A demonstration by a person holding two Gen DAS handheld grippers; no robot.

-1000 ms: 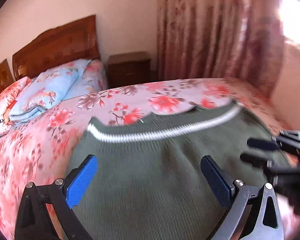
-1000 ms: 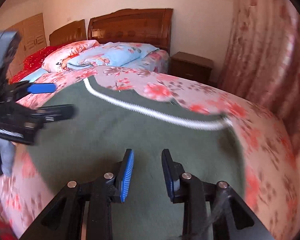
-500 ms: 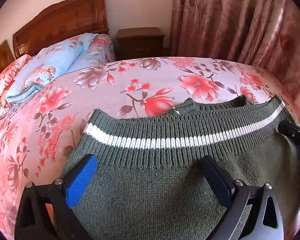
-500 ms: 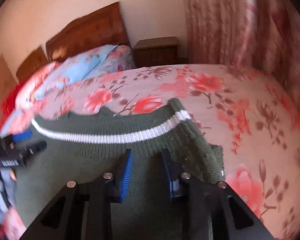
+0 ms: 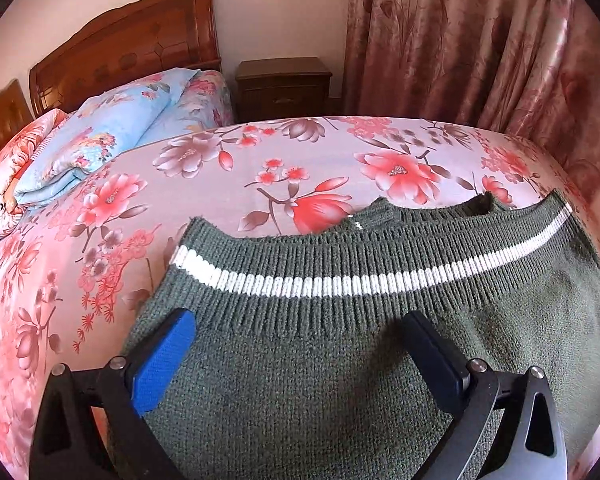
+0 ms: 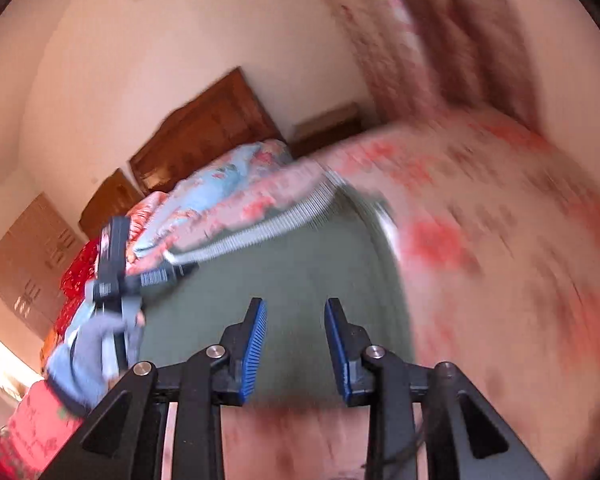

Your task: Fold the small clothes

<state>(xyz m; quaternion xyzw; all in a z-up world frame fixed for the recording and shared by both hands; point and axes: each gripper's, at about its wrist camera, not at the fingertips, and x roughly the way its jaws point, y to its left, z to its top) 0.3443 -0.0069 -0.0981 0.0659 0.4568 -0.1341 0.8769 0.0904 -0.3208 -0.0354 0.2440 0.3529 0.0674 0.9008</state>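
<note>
A dark green knit sweater (image 5: 340, 380) with a white stripe (image 5: 340, 284) across its ribbed band lies flat on the floral bed sheet (image 5: 260, 168). My left gripper (image 5: 298, 320) hovers open just above the knit, its fingers wide apart near the ribbed band, nothing between them. In the blurred, tilted right wrist view, my right gripper (image 6: 296, 304) is over the near part of the sweater (image 6: 292, 264); its jaws are opening with nothing between them. The left gripper (image 6: 172, 270) shows there at the sweater's left corner, held by a gloved hand (image 6: 96, 344).
A folded blue floral quilt (image 5: 100, 148) and a pink pillow (image 5: 8, 184) lie by the wooden headboard (image 5: 132, 48). A dark nightstand (image 5: 284, 88) and a patterned curtain (image 5: 480, 40) stand beyond the bed. The bed's edge curves down at the right.
The sweater came down and now lies flat. The right gripper has left the left wrist view, swinging back and rolling so its view tilts. The left gripper has kept still lately.
</note>
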